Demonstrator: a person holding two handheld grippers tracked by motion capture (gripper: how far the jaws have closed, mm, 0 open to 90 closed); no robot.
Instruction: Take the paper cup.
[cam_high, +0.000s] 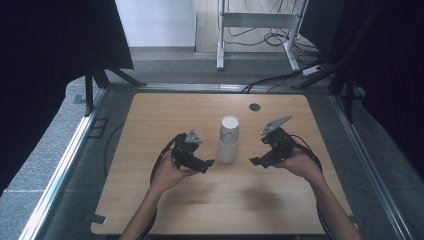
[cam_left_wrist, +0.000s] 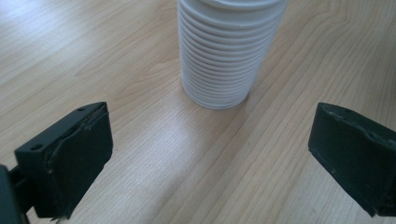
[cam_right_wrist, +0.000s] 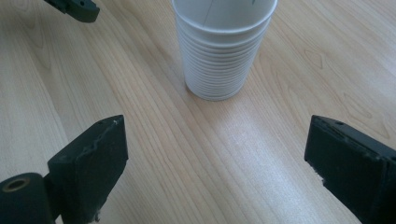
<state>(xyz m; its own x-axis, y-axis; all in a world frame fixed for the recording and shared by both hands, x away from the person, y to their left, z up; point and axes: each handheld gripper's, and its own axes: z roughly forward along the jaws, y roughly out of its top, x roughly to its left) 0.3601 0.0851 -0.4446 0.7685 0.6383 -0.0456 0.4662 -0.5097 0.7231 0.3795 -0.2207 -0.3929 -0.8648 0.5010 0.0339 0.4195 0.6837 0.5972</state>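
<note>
Near the middle of the worktop (cam_high: 150, 210), slightly toward its far edge, stands one stack of white ribbed cups (cam_high: 228, 140), upright and free. Two tongs flank it, probably lined up to steady and peel a cup: left tongs (cam_high: 209, 163) and right tongs (cam_high: 254, 161) both gape wide, gripping nothing, clear of the stack.

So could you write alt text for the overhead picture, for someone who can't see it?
A stack of white ribbed paper cups stands upright in the middle of a light wooden table. A person's hands hold a black two-jaw gripper on each side of it, the left gripper and the right gripper, both pointing at the stack without touching it.
</note>
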